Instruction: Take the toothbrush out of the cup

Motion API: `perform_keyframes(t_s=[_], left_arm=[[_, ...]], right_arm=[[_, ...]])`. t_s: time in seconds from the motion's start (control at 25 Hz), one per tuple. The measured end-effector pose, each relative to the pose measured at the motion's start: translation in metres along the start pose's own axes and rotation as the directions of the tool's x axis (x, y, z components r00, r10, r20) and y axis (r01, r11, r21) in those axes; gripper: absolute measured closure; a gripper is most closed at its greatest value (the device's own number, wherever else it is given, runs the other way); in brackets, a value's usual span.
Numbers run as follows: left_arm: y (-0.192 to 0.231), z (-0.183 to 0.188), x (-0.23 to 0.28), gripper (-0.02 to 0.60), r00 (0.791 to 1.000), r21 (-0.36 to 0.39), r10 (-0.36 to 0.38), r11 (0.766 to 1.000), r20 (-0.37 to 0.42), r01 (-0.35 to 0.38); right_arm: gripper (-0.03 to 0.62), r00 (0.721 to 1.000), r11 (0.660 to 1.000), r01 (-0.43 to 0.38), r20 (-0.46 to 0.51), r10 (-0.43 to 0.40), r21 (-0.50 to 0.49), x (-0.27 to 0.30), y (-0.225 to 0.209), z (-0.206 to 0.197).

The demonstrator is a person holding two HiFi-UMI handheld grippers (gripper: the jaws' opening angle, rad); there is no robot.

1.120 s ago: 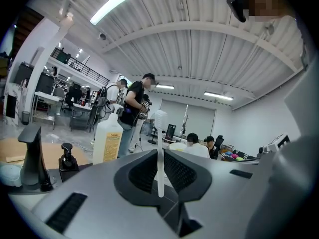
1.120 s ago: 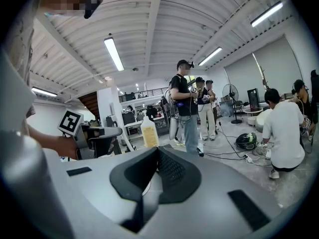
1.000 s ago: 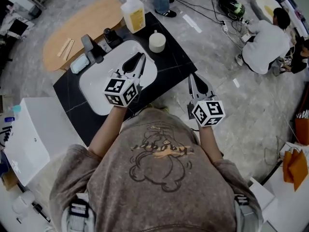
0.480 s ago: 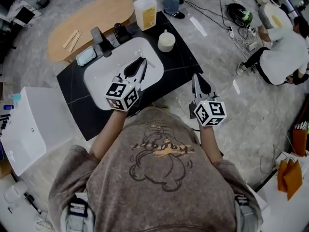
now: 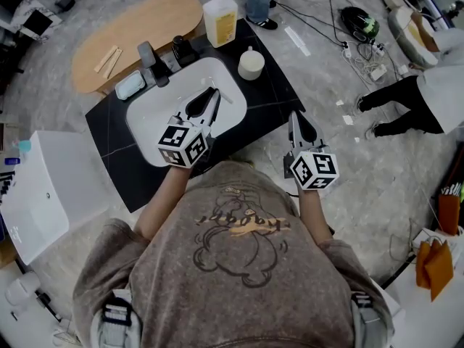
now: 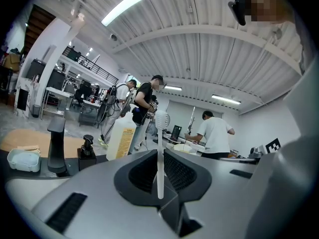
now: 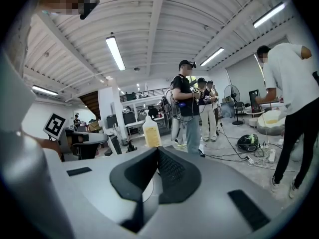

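My left gripper (image 5: 212,98) hovers over the white sink (image 5: 156,114), shut on a white toothbrush (image 6: 159,158). The toothbrush stands upright between the jaws, bristle head on top. The cream cup (image 5: 251,64) stands on the black counter to the right of the sink, apart from the brush; in the left gripper view the cup (image 6: 185,148) peeks out behind the jaws. My right gripper (image 5: 298,124) hangs off the counter's right front edge, shut with nothing between its jaws (image 7: 157,150).
A black faucet (image 5: 148,56), a pump dispenser (image 5: 181,48) and a soap dish (image 5: 130,85) line the sink's far side. A big yellow-labelled bottle (image 5: 220,17) stands at the counter's far edge. People stand beyond; a white cabinet (image 5: 36,194) is left.
My left gripper with the toothbrush has drawn a little away from the cup, over the sink. The person at the right has moved off. The right gripper has held still.
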State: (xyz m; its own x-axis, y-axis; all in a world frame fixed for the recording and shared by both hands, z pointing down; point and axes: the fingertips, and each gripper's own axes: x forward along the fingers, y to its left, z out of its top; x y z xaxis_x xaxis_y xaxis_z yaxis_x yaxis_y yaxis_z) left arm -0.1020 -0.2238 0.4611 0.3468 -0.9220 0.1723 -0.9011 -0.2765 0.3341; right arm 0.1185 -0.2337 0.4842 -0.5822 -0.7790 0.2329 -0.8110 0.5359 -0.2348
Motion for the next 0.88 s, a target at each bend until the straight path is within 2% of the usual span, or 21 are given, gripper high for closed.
perform_keyframes(t_s=[0.88], left_arm=[[-0.0004,-0.0049,0.0060,0.525,1.000,-0.014,-0.002,1.000,-0.014,0.001]], right_arm=[[0.591,1.000,1.000,-0.004,-0.012,0.004,0.007,0.0010,-0.0044,-0.0029]])
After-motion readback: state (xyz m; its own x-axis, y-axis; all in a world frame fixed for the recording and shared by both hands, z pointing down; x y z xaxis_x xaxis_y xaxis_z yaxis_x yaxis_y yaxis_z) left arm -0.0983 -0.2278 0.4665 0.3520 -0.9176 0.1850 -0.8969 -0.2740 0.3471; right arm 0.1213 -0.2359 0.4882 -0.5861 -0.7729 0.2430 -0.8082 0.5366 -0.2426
